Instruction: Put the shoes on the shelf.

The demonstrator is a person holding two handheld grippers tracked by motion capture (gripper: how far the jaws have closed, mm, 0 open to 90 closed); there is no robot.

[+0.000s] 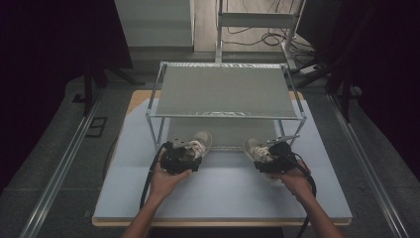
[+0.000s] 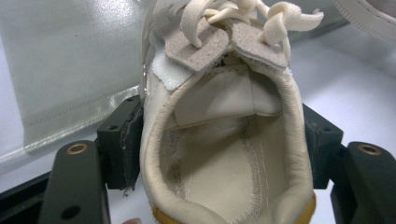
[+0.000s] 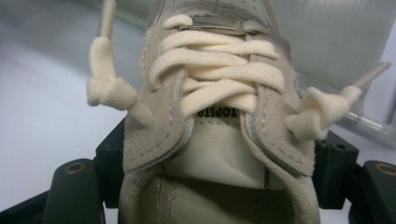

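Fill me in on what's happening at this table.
A person holds a claw in each hand, each clamped on one cream lace-up shoe. The left claw grips the left shoe across its collar, and the right claw grips the right shoe the same way. Both shoes point toward the lower level of the wire rack on the pale table.

A wire shelf rack (image 1: 225,116) stands on the pale-blue table (image 1: 223,198).

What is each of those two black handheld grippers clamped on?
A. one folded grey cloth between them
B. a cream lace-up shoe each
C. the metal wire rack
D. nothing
B: the left gripper squeezes one cream lace-up shoe, the right gripper the other shoe.
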